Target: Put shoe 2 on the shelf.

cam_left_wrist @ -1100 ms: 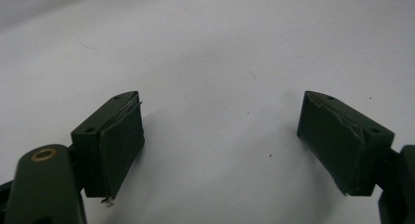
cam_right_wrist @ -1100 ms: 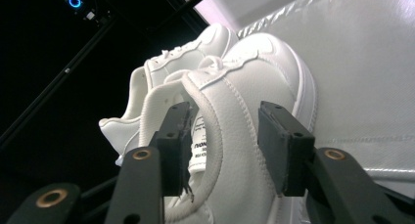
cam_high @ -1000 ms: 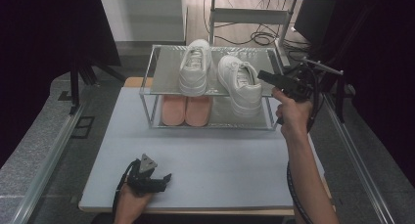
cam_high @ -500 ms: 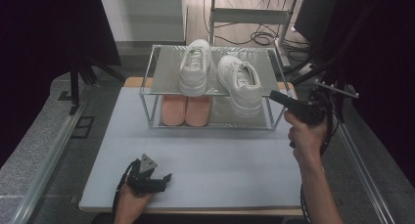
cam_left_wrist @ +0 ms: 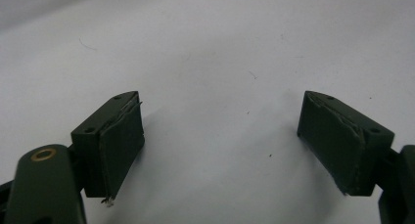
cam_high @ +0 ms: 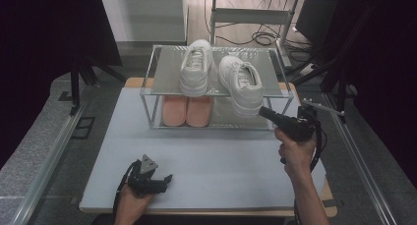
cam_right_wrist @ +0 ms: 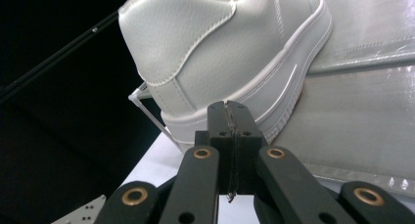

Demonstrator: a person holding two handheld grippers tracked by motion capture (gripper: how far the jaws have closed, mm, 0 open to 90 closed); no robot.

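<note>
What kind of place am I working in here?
Probably a lab or recording setup rather than a home: a small shoe rack with white sneakers on a plain work table, with cables on the floor behind.

The high view looks forward and down over the whole bench (cam_high: 206, 151) from above the person's side. The left gripper view skims bare bench close beyond its fingers (cam_left_wrist: 117, 141). The right gripper view sits close behind its fingers (cam_right_wrist: 218, 123), facing the white shoe (cam_right_wrist: 220, 48), which the high view shares (cam_high: 242, 85).
</note>
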